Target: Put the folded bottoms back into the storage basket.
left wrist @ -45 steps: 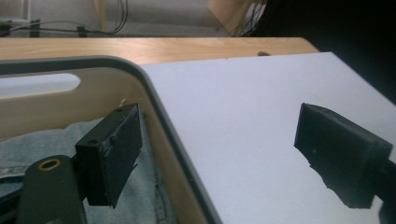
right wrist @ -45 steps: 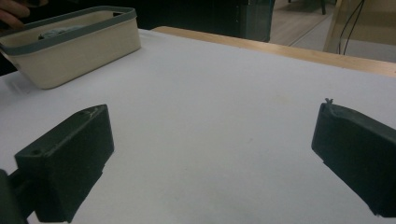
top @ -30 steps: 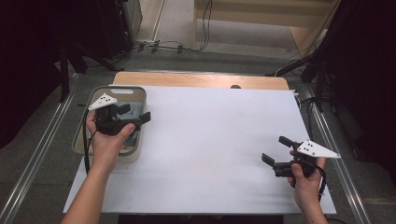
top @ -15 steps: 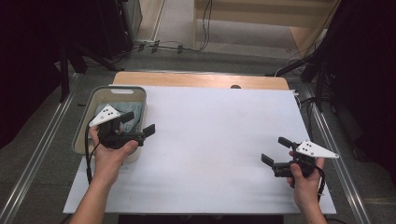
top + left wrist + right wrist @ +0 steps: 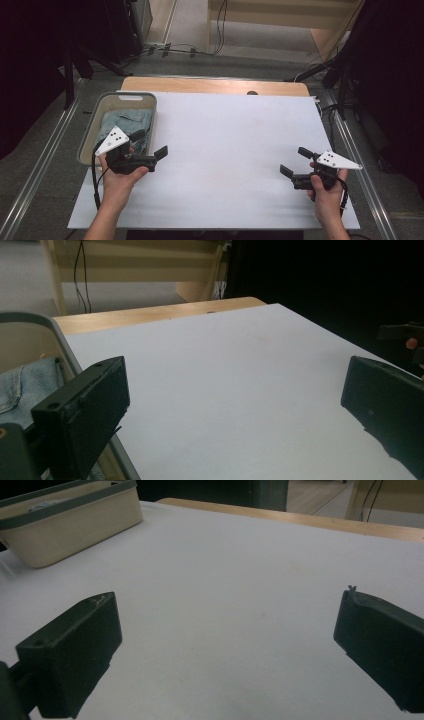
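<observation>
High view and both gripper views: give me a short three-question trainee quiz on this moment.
1. True or false: the left gripper holds the denim cloth.
2. Where does the denim cloth lie? A) on the white sheet B) in the beige bin C) under the right gripper
3. Fill in: both grippers' jaws stand ____.

Key: 1 false; 2 B; 3 open.

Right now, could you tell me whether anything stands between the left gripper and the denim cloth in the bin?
Only the bin's near wall. The left gripper, jaws open, sits at that rim, and the denim cloth lies inside the bin just past it, uncovered from above.
</observation>
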Motion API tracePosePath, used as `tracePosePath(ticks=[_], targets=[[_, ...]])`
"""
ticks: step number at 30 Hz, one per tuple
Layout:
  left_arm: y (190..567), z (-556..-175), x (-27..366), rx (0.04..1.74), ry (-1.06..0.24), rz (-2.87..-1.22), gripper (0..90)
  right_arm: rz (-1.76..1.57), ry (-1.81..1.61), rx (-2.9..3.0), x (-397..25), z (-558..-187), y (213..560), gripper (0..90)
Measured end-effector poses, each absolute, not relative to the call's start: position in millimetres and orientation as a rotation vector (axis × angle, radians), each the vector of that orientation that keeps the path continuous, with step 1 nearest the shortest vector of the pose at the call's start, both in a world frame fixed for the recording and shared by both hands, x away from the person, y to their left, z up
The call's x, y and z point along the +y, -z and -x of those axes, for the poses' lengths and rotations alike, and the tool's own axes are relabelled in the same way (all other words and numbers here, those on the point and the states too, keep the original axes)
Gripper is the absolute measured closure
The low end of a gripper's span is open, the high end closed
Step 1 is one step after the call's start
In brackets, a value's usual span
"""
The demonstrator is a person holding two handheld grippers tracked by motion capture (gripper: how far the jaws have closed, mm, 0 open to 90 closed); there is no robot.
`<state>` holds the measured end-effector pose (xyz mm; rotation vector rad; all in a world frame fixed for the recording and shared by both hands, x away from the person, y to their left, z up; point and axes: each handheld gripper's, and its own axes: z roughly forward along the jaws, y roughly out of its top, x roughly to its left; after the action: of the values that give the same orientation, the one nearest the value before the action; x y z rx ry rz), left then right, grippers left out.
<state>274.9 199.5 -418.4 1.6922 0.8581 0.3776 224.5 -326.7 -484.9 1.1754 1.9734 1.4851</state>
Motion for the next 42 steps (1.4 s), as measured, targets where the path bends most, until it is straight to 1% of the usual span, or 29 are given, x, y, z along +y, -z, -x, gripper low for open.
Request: tracePosePath(ticks=[6,14,20,30,37,42], targets=[[425.6,-268.4,204.4,0.852,-0.392,-1.677,0.0,-1.179,-1.482,1.971,-328.0,-225.5,487.1,0.0],[439.7,-260.4,221.1,0.896,-0.386,-1.628,0.0,-1.203,-1.467,1.961,-334.4,-223.8,490.5,0.0],[440.6,-255.0,234.0,0.896,-0.422,-1.638,0.0,-1.219,-1.460,1.947,-342.4,-217.3,493.3,0.0],[447.9,-245.1,249.8,0.891,-0.418,-1.621,0.0,-1.261,-1.448,1.923,-359.0,-204.9,502.4,0.0],[454.1,-244.1,249.6,0.901,-0.430,-1.632,0.0,-1.274,-1.429,1.927,-366.2,-192.6,510.4,0.0],[456.6,-244.4,241.5,0.889,-0.424,-1.651,0.0,-1.281,-1.427,1.927,-362.8,-195.2,513.6,0.0]])
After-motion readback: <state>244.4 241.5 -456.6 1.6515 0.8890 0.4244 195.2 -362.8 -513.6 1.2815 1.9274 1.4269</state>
